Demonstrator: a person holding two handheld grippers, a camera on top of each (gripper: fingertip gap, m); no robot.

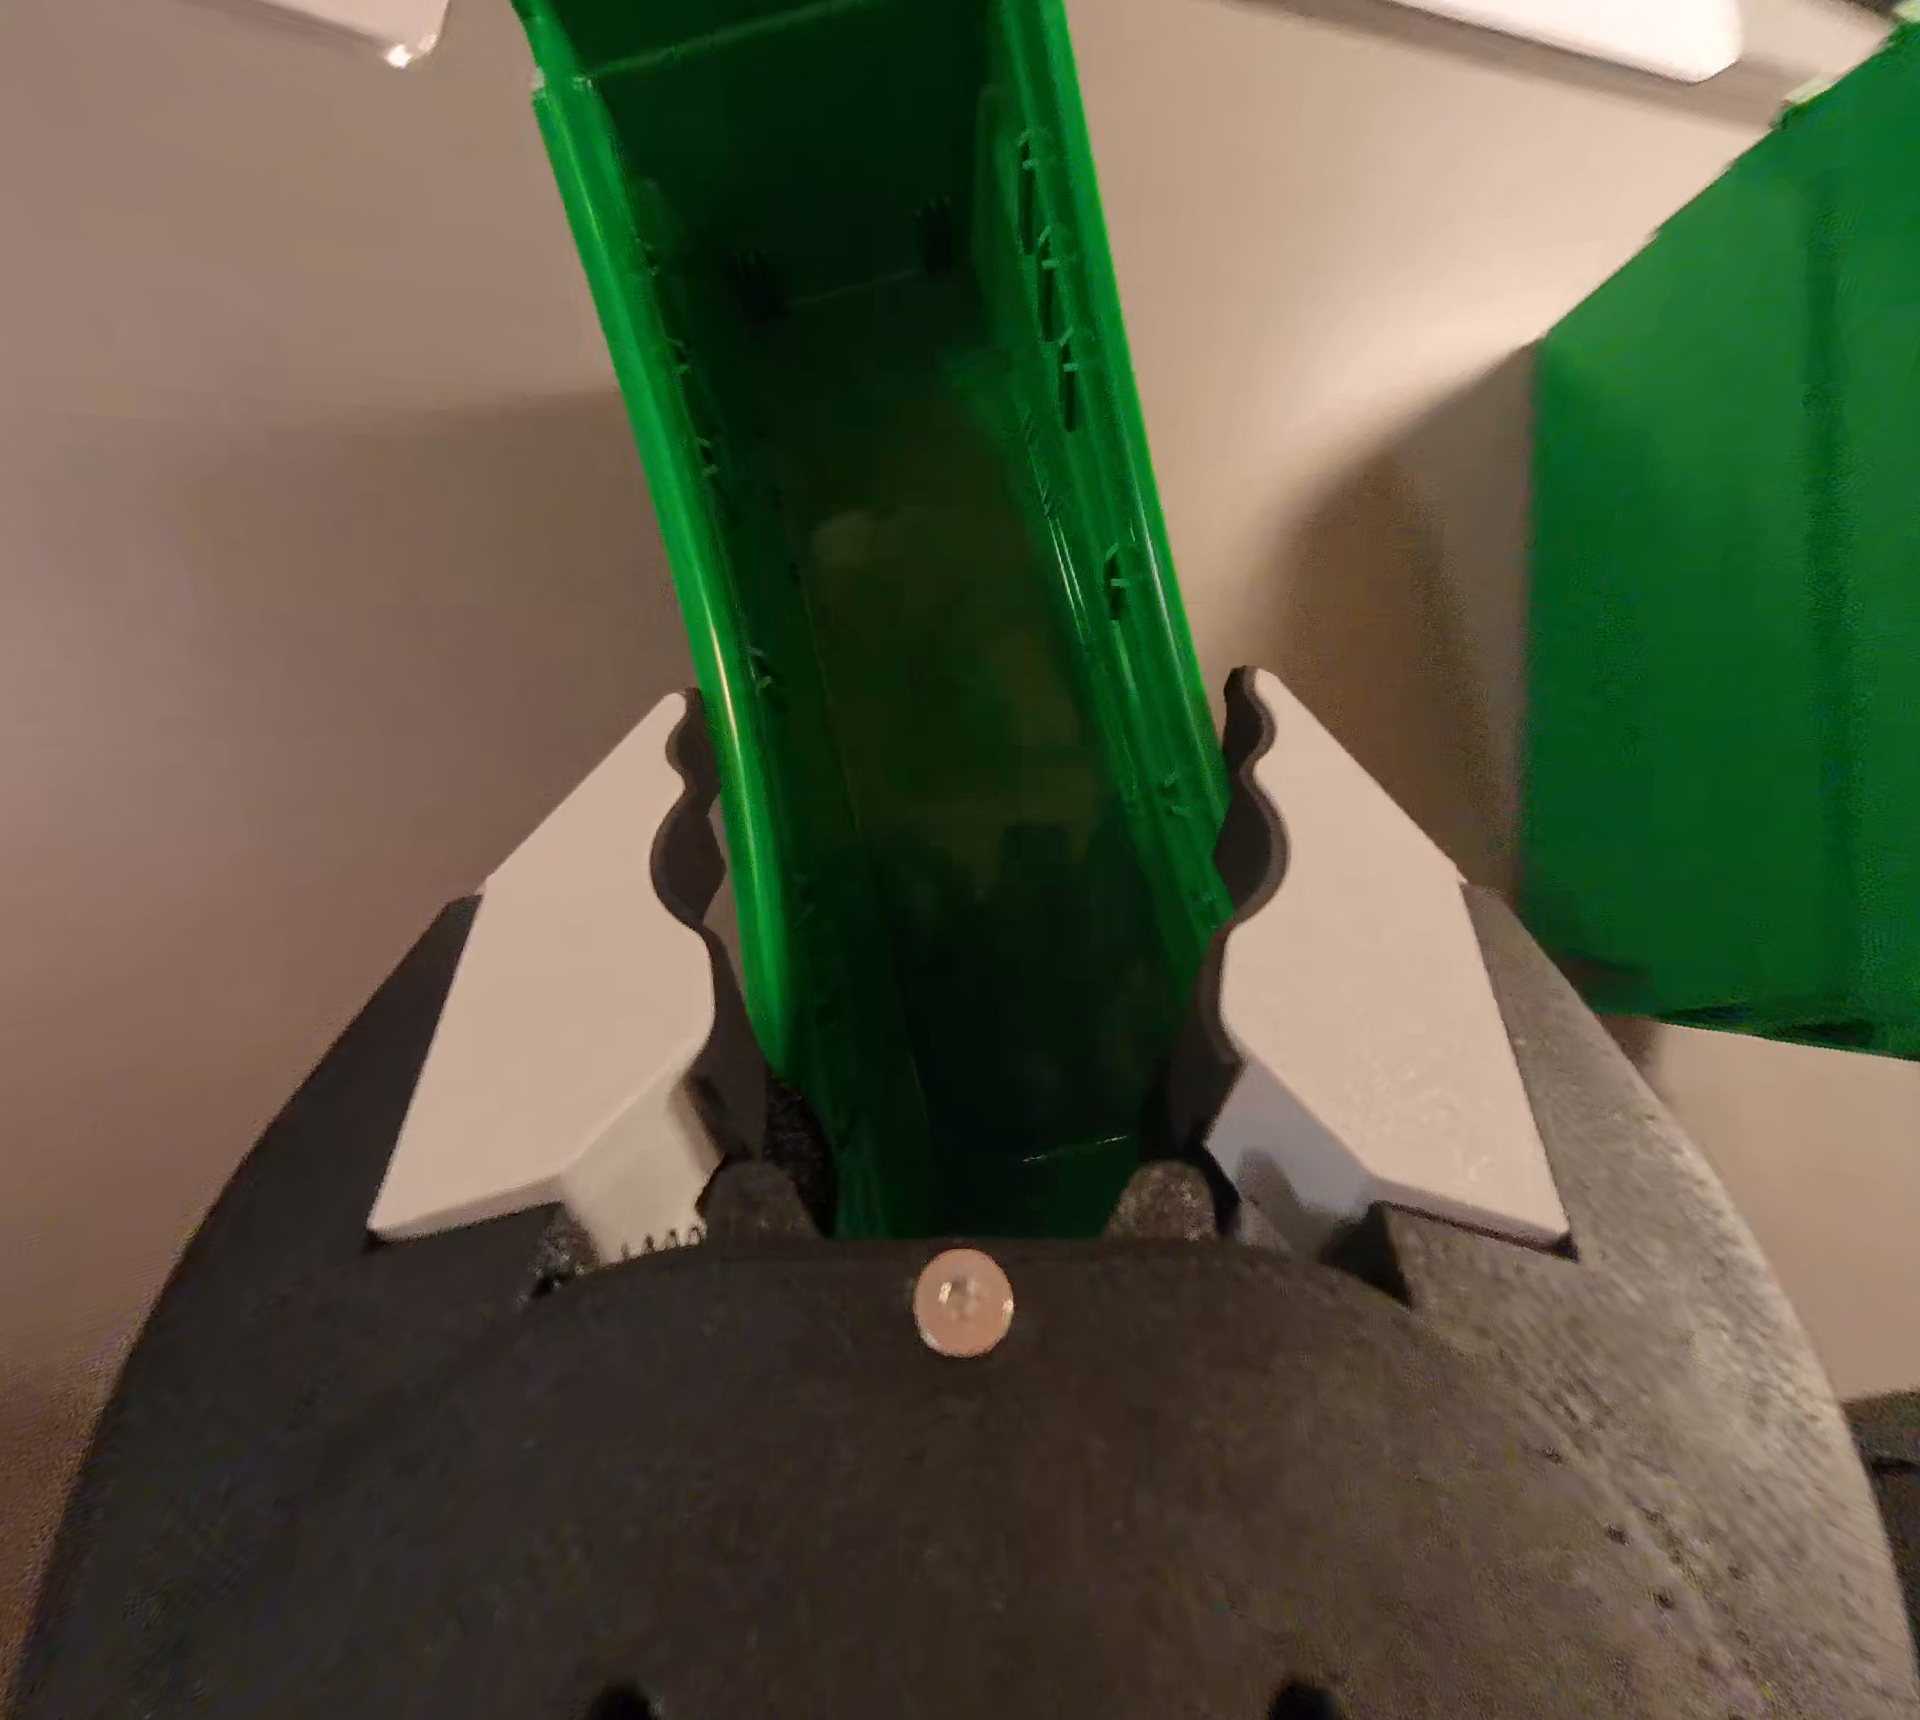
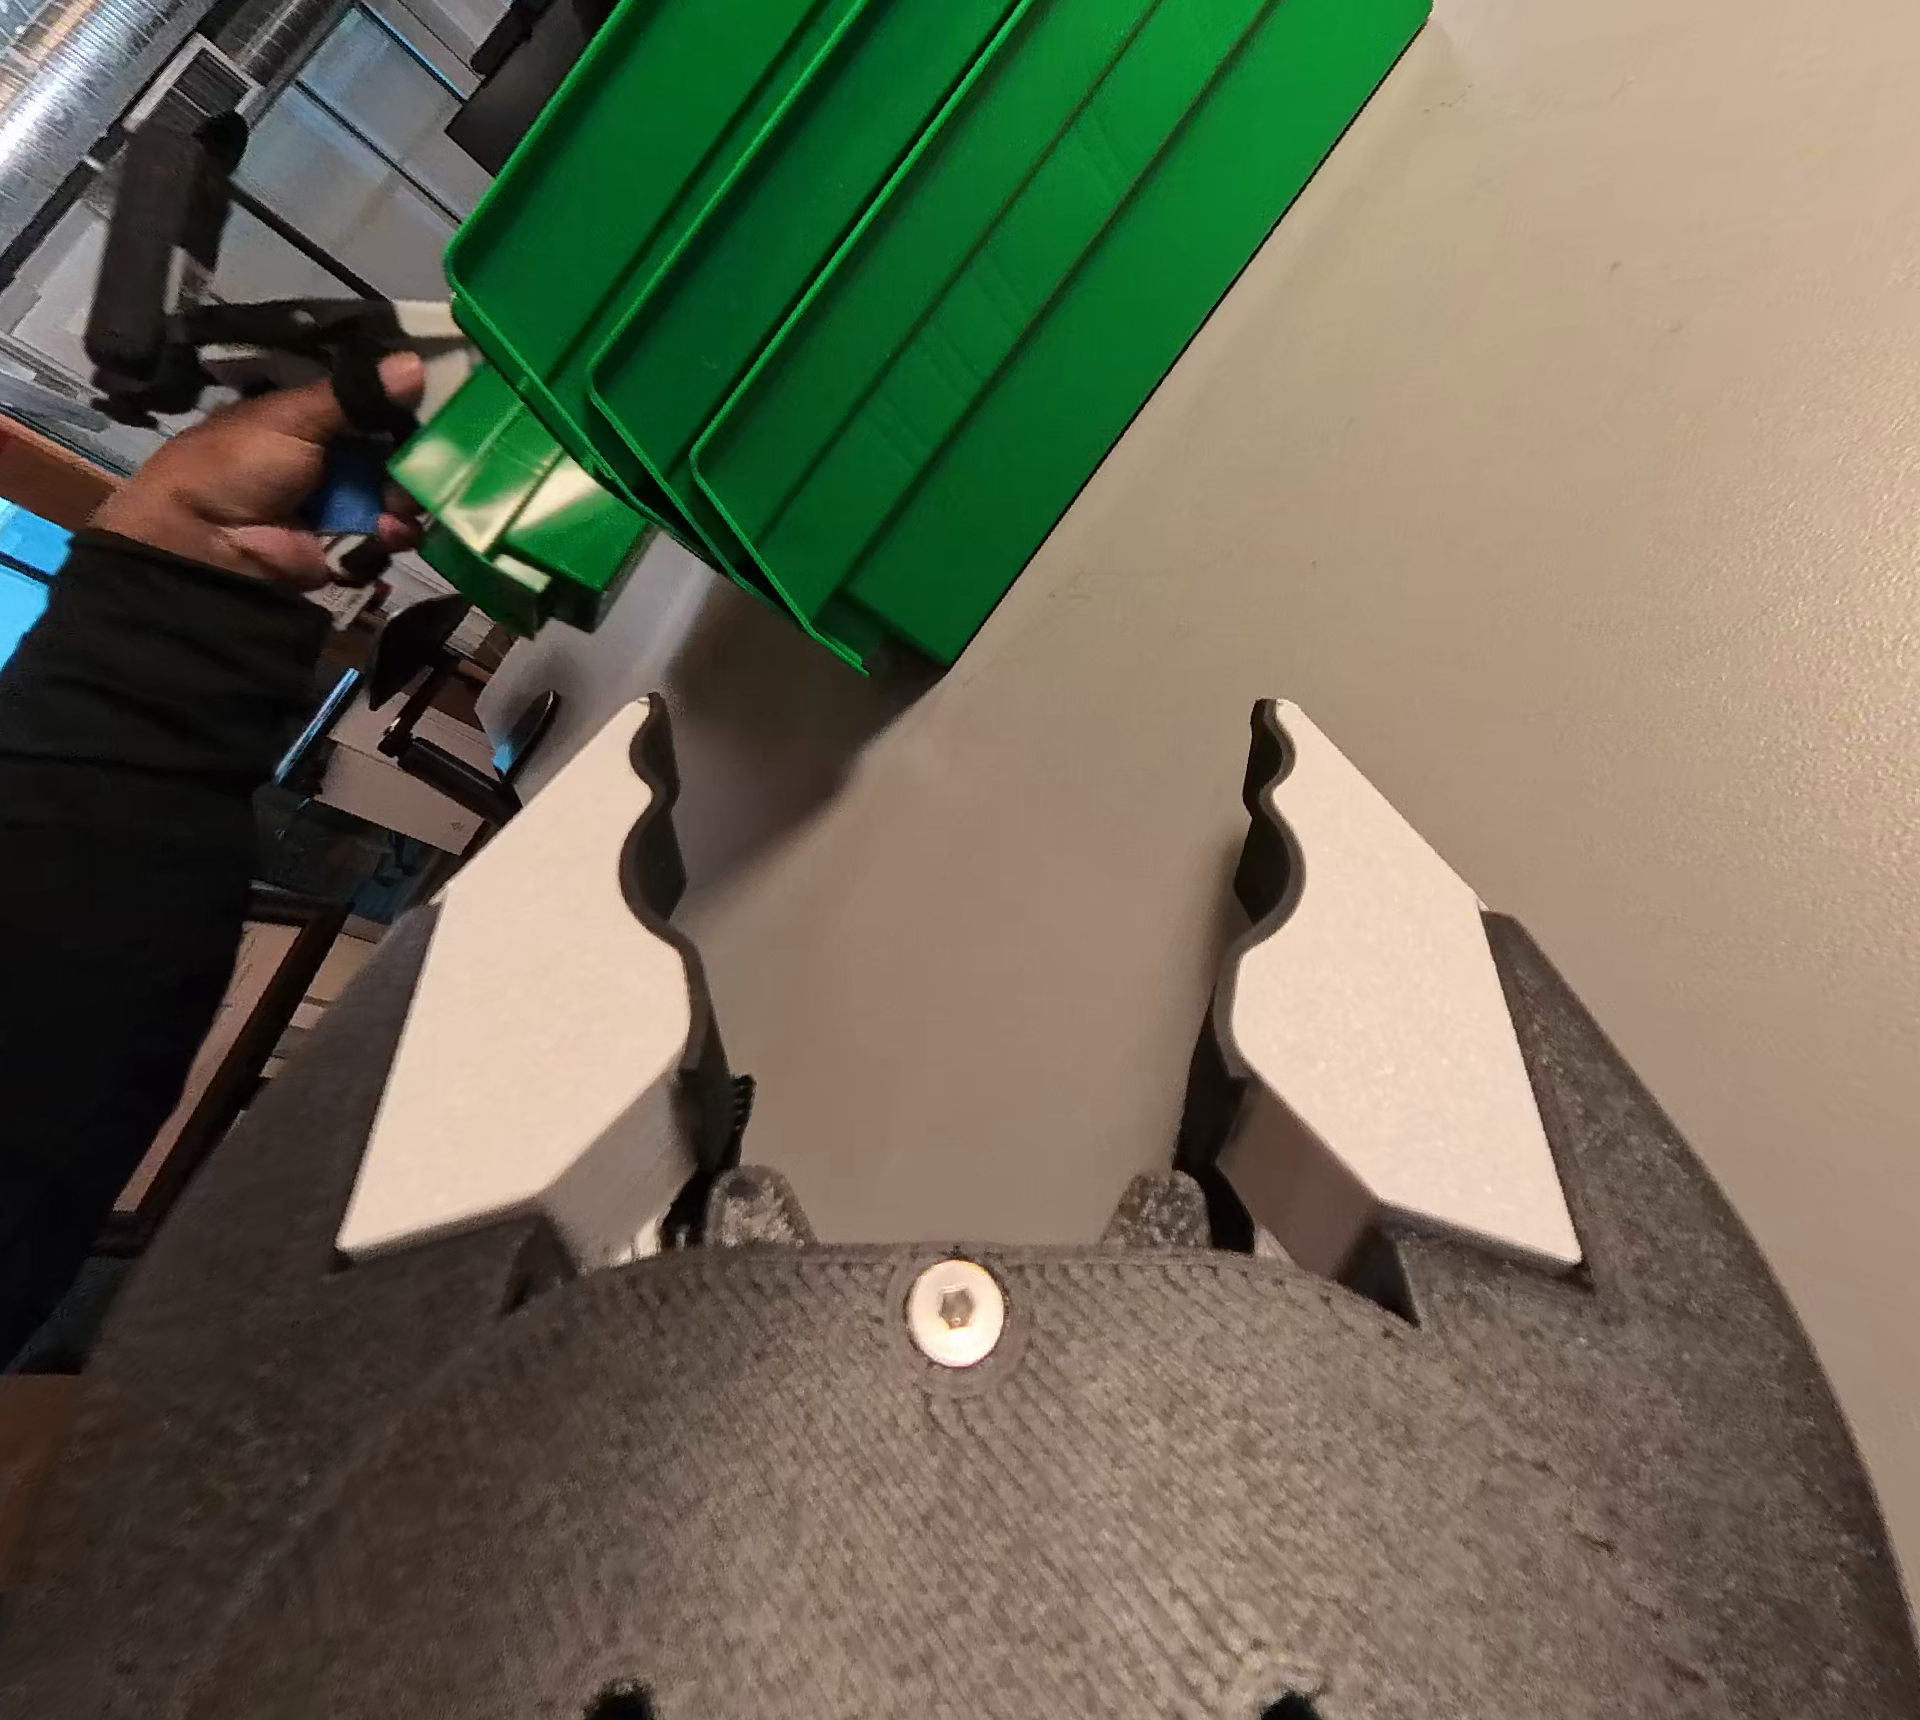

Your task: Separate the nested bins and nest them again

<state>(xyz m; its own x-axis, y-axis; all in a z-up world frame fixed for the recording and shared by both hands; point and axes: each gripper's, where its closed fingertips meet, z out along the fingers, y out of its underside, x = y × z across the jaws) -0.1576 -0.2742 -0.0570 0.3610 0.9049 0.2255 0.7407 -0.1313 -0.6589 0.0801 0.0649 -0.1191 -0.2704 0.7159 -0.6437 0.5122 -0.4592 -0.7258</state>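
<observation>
Separation step: left gripper jaws clamp one green bin; right gripper jaws open, empty, must steady the stack.

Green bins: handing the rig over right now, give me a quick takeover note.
Left tool: closed across a narrow green bin, a pad pressed on each long side, the bin pointing away from the camera.
Right tool: open, nothing in it, over the bare table.
Stack of green bins: still nested, tilted, on the table ahead of the right tool. The right view shows the left tool's bin at the stack's left end.
Done: one bin gripped.
Left: I can't tell whether that bin is fully clear of the stack. Separate the others, then nest them all again.
</observation>
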